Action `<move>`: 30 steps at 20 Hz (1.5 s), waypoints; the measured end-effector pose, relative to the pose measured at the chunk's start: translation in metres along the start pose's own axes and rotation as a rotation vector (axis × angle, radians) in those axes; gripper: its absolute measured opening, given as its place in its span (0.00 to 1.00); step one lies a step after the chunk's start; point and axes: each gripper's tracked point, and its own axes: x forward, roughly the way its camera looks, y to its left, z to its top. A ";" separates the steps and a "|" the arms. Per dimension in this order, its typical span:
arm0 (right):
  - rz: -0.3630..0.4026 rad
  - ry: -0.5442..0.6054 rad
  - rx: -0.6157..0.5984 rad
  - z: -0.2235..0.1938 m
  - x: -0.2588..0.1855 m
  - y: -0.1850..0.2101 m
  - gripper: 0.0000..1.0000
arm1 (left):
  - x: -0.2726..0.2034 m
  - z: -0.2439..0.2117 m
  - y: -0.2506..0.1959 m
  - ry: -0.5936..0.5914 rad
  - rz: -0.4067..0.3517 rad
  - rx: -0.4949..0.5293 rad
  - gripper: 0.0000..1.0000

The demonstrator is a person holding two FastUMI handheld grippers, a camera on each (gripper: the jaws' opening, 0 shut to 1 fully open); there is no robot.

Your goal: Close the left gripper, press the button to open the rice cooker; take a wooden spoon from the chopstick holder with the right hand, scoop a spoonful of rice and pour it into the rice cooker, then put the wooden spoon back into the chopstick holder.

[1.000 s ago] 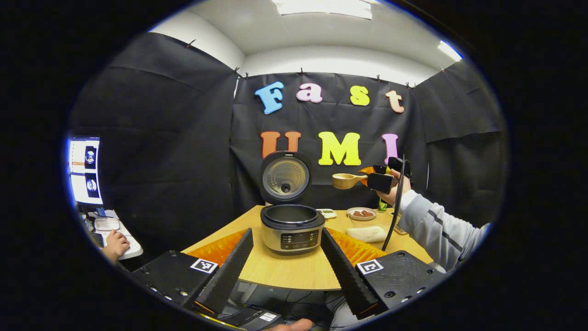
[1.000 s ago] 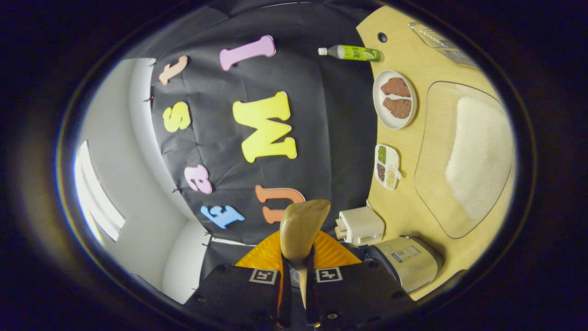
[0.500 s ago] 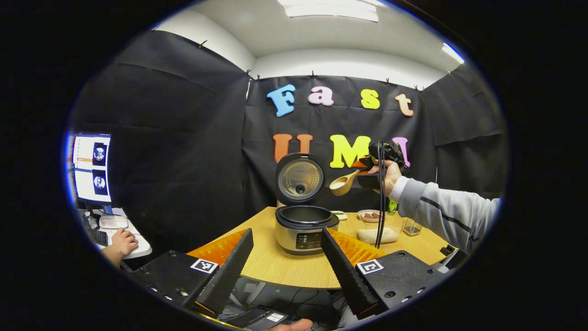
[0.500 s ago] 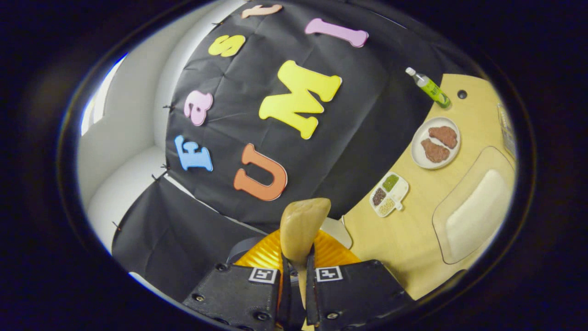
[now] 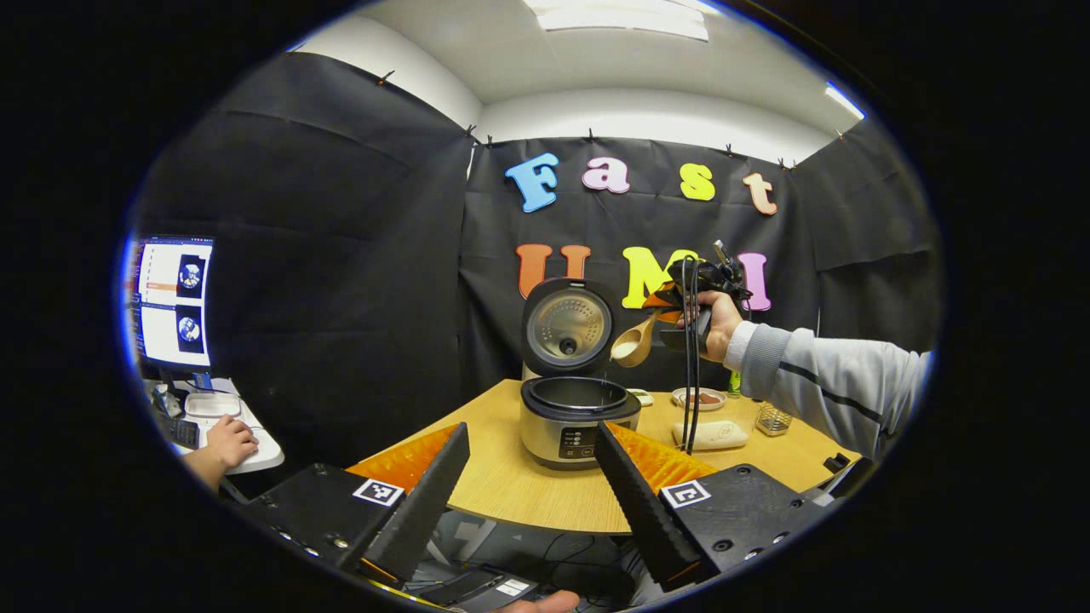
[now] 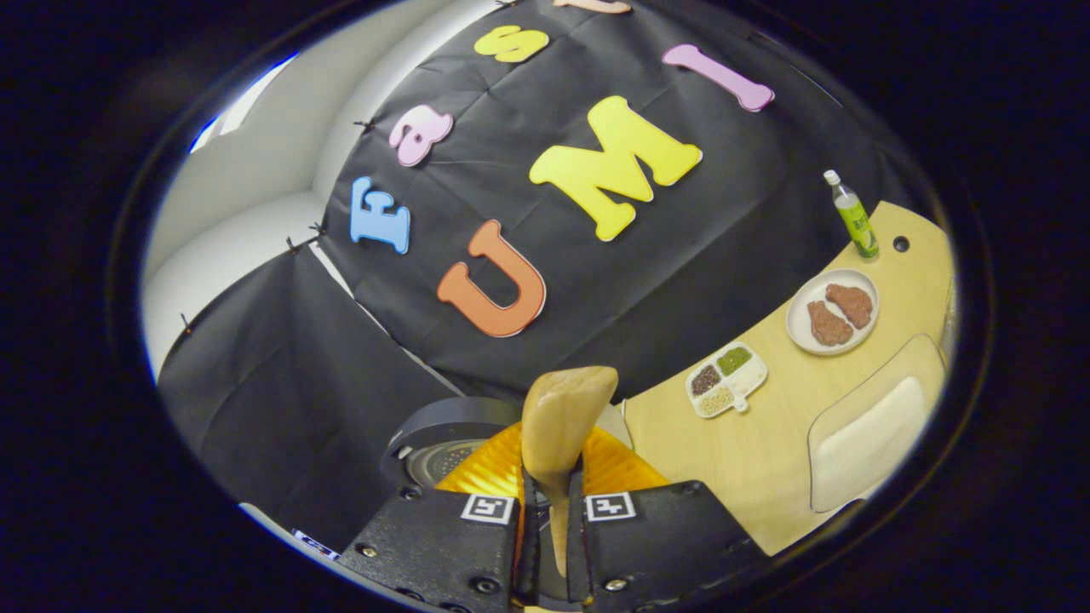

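The right claw (image 6: 551, 511) is clamped tight on the handle of the wooden spoon (image 6: 560, 417), whose bowl tips downward ahead of its fingers, just above the open rice cooker (image 5: 579, 417). The left claw (image 5: 532, 485) hangs back with its fingers spread wide and empty, the cooker standing on the table (image 5: 511, 485) straight ahead between them, lid up.

Wooden spoon (image 5: 634, 344) in right claw (image 5: 673, 308), now tipped over the rice cooker (image 5: 579, 410).

left claw (image 5: 528, 477): fingers spread, low | right claw (image 6: 545, 511): clamped, raised, tilted
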 end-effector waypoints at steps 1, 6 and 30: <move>0.007 0.002 -0.016 -0.004 0.001 0.007 0.17 | 0.000 -0.001 -0.001 0.004 -0.004 0.000 0.94; 0.016 0.018 -0.187 -0.025 0.005 0.020 0.17 | 0.005 -0.008 0.003 0.002 0.017 0.006 0.95; 0.077 -0.188 -1.003 -0.061 -0.022 0.091 0.18 | 0.004 -0.022 0.001 0.020 -0.004 -0.021 0.94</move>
